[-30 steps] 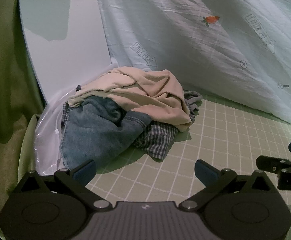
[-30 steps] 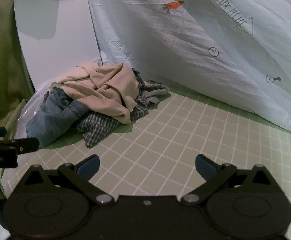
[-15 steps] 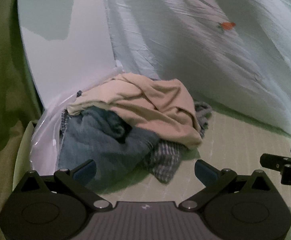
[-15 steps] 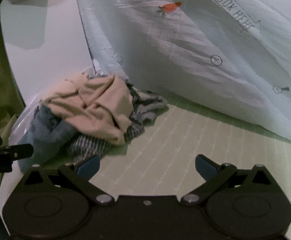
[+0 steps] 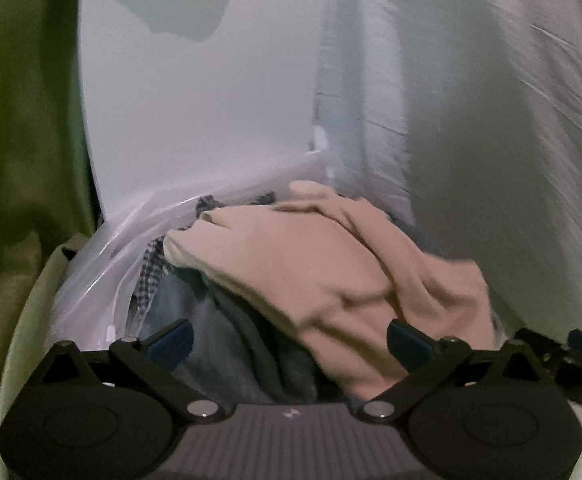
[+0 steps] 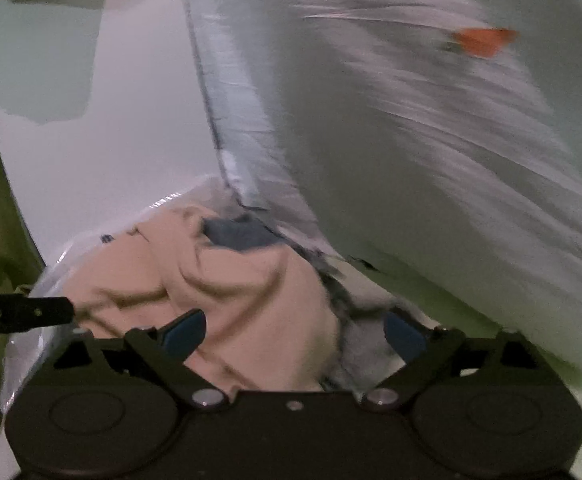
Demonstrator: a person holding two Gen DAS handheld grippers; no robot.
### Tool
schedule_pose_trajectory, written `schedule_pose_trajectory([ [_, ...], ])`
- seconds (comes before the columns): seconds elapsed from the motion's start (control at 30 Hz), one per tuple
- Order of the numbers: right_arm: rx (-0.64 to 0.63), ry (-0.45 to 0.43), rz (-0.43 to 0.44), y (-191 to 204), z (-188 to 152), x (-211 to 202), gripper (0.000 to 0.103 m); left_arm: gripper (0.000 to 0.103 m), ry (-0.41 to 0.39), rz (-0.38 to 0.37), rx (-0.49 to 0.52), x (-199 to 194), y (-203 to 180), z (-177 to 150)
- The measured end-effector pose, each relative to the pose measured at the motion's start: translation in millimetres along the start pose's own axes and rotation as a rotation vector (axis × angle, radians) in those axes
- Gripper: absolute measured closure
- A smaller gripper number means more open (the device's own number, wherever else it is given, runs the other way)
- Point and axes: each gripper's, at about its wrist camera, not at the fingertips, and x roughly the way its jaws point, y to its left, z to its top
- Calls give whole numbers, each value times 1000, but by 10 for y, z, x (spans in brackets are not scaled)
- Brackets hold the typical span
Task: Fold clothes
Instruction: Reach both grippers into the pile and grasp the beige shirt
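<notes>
A heap of clothes fills the lower middle of both views. A beige garment (image 5: 311,272) lies on top, with blue denim (image 5: 227,340) and a checked cloth (image 5: 151,276) under its left side. My left gripper (image 5: 289,338) is open, its blue pads (image 5: 171,338) spread over the denim and the beige edge, gripping nothing. My right gripper (image 6: 295,332) is open too, straddling the beige garment (image 6: 231,284), with grey fabric (image 6: 365,328) by its right pad. Whether the pads touch cloth is unclear.
A clear plastic bag (image 5: 103,272) lies at the pile's left. A white panel (image 5: 195,100) stands behind it, green cloth (image 5: 19,120) to the left. A pale printed sheet (image 6: 431,140) hangs at the back right. The other gripper's tip (image 6: 23,312) shows at the left edge.
Both grippers have moved forward and closed in on the pile, which now reaches between their open fingers. The green grid mat has nearly left view. The frames are motion-blurred.
</notes>
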Motion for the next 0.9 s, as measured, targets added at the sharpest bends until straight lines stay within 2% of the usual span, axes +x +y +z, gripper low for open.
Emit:
schedule_pose_trajectory([
  [0.07, -18, 3, 48, 104, 100, 219, 13, 20, 14, -21, -38, 143, 41, 81],
  [0.13, -31, 8, 96, 202, 185, 421, 14, 38, 33, -37, -73, 282, 71, 124],
  [0.2, -74, 18, 117, 299, 208, 554, 17, 49, 43, -46, -92, 371, 83, 140],
  [0.23, -99, 24, 124, 348, 213, 612, 31, 57, 42, -48, -97, 398, 80, 144],
  [0.3, -129, 24, 138, 399, 218, 666, 52, 64, 35, -48, -96, 421, 68, 144],
  [0.33, -121, 12, 143, 370, 217, 619, 72, 71, 25, -42, -87, 403, 50, 147],
  [0.37, -112, 1, 149, 342, 215, 573, 85, 74, 15, -35, -78, 383, 31, 151],
  [0.43, -100, -25, 147, 277, 208, 458, 103, 86, -6, -23, -60, 337, -4, 158],
  [0.6, -52, -79, 63, -65, 140, 44, 103, 96, -70, -44, -8, 44, -163, 186],
  [0.7, -23, -82, 20, -191, 93, -160, 103, 97, -119, -72, 32, -188, -318, 186],
  [0.77, -26, -77, 10, -185, 70, -257, 98, 97, -127, -72, 20, -277, -358, 173],
  [0.8, -27, -75, 5, -182, 59, -305, 79, 97, -126, -72, 4, -317, -359, 161],
  [0.83, -28, -72, 0, -179, 48, -353, 54, 97, -122, -69, -7, -338, -334, 136],
  [0.9, -47, -76, -9, -135, 21, -437, 30, 97, -115, -63, -30, -374, -275, 81],
])
